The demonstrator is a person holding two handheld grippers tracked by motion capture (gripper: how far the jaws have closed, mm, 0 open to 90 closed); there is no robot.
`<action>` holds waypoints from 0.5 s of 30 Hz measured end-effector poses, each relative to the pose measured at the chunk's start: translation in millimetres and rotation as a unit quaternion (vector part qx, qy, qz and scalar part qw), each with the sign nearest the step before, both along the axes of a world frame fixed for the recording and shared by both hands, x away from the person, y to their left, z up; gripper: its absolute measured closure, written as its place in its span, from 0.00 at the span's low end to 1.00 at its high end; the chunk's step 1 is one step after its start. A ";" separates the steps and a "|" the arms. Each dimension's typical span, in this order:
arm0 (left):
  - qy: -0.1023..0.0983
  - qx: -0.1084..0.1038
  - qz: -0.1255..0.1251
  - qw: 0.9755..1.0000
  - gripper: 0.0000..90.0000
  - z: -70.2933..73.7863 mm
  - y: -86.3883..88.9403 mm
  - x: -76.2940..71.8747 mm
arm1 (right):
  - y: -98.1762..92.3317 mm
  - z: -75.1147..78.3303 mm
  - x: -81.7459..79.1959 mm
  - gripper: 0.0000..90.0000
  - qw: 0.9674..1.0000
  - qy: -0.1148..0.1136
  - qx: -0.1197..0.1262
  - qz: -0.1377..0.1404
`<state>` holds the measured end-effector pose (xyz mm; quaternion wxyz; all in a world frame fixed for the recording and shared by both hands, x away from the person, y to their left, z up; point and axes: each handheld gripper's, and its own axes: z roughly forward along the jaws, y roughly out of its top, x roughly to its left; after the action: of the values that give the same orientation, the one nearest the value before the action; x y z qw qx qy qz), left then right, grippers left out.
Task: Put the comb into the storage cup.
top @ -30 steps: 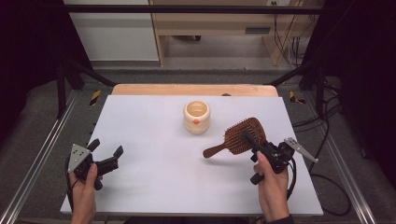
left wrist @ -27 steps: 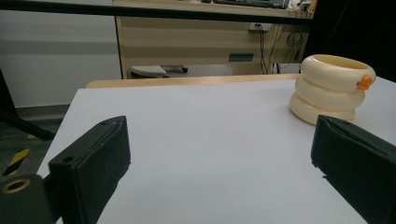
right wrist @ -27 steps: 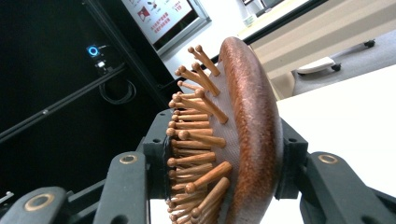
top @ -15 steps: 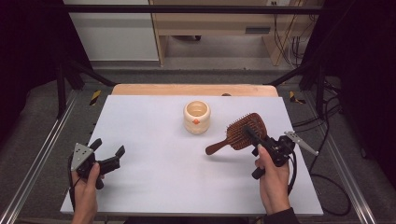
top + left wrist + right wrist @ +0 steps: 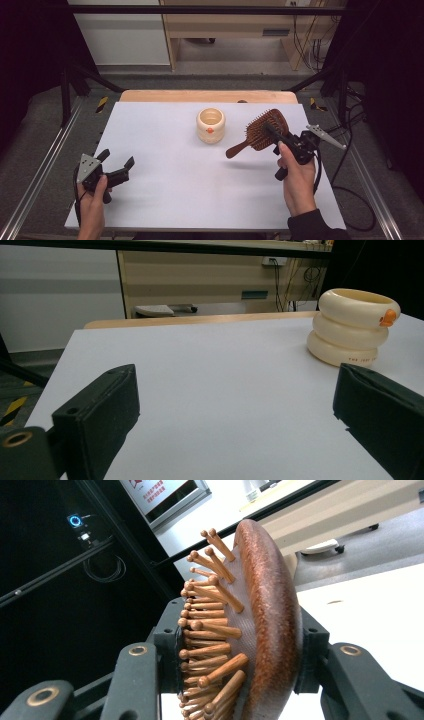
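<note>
Right tool (image 5: 274, 131) at centre-right of the high view, clamped on the head of a wooden hairbrush (image 5: 262, 131); brush lifted off the white surface (image 5: 165, 150), handle angled toward lower left. In the right gripper view, seen the brush head (image 5: 250, 625) edge-on between both jaws, bristles facing frame left. Left tool (image 5: 116, 161) at lower left of the high view, jaws spread wide, nothing between them. Cream ribbed cup (image 5: 210, 125) upright at centre, just left of the brush; in the left gripper view at upper right (image 5: 353, 326), orange mark on its side.
</note>
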<state>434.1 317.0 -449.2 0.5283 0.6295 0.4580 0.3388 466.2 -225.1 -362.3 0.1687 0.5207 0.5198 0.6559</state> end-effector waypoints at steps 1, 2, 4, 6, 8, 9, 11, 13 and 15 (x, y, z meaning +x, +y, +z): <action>0.001 0.000 0.000 1.000 0.05 -0.4 -0.2 0.4 | -1.2 2.4 0.6 0.58 1.000 0.000 -0.002 -0.001; 0.002 0.001 -0.001 1.000 0.05 -0.8 -0.3 0.7 | -2.4 4.7 1.2 0.58 1.000 0.001 -0.002 -0.001; 0.000 0.002 0.001 1.000 0.06 -0.5 -0.3 0.8 | -5.1 8.8 2.1 0.58 1.000 0.001 -0.007 -0.008; 0.000 0.000 -0.002 1.000 0.06 -0.1 -1.1 0.3 | -7.6 13.1 2.6 0.58 1.000 0.002 -0.008 -0.015; 0.000 0.001 -0.002 1.000 0.06 0.0 -1.4 0.3 | -10.3 16.7 4.0 0.58 1.000 0.002 -0.008 -0.018; 0.000 0.001 -0.003 1.000 0.06 0.1 -1.5 0.3 | -11.0 18.6 4.3 0.58 1.000 0.002 -0.008 -0.018; -0.001 -0.002 -0.004 1.000 0.06 0.5 -1.7 0.6 | -11.9 22.4 4.8 0.58 1.000 0.002 -0.015 -0.023; -0.001 -0.003 -0.006 1.000 0.06 0.7 -2.0 1.3 | -12.5 25.7 5.3 0.58 0.999 0.002 -0.017 -0.027; -0.002 -0.005 -0.009 1.000 0.06 1.0 -2.1 2.2 | -12.9 28.7 5.7 0.58 0.999 0.001 -0.021 -0.031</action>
<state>436.3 314.9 -448.3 0.5351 0.6304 0.4531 0.3331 471.9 -238.0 -333.5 0.1993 0.5336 0.5175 0.6385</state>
